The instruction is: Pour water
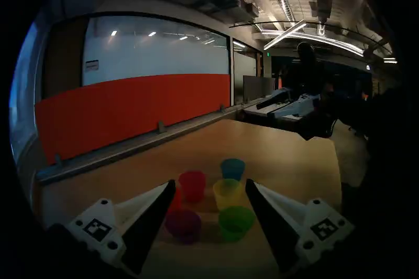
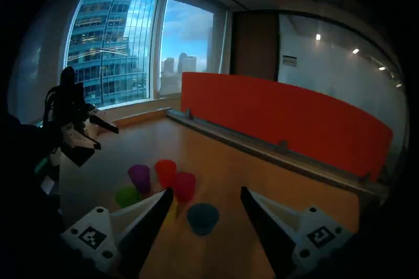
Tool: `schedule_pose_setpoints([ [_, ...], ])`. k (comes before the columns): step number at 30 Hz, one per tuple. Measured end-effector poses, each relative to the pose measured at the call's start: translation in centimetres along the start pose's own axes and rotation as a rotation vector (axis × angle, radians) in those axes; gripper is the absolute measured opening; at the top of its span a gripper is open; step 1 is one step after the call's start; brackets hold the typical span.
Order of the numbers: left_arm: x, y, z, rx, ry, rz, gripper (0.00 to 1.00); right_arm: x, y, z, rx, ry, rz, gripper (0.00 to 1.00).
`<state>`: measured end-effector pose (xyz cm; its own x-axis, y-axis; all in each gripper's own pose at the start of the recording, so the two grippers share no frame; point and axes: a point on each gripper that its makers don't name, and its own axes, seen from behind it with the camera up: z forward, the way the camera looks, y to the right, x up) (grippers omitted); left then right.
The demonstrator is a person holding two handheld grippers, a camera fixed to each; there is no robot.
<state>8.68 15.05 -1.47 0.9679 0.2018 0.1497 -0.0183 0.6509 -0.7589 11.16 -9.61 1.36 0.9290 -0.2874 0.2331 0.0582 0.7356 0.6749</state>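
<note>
Cups (image 1: 229, 193) cluster on table (image 1: 283, 153), contents unclear; left tool (image 1: 209, 181) and right tool (image 2: 205, 189) spread apart.

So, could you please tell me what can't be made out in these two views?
Left gripper view: an orange cup is mostly hidden behind one jaw of the left gripper.
Right gripper view: a yellow cup is almost wholly hidden behind one jaw of the right gripper.
Both views: dim light and a low angle hide whether any cup holds water.
</note>
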Motion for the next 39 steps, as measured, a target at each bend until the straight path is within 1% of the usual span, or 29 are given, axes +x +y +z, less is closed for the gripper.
schedule_pose_setpoints([
  [6,-1.8,0.8,0.6,-0.020,-0.021,0.010,1.00,-1.3,0.3,0.9,0.001,-0.023,0.008,1.00],
  [17,-5.4,2.2,1.9,-0.062,-0.088,0.031,1.00,-3.6,0.6,2.4,0.006,-0.068,0.004,1.00],
  [29,-8.6,3.9,3.3,-0.105,-0.157,0.062,1.00,-5.4,1.0,3.6,0.009,-0.102,0.001,1.00],
  [39,-10.6,4.5,4.5,-0.129,-0.223,0.087,1.00,-6.1,1.1,4.5,0.024,-0.118,0.000,1.00],
])
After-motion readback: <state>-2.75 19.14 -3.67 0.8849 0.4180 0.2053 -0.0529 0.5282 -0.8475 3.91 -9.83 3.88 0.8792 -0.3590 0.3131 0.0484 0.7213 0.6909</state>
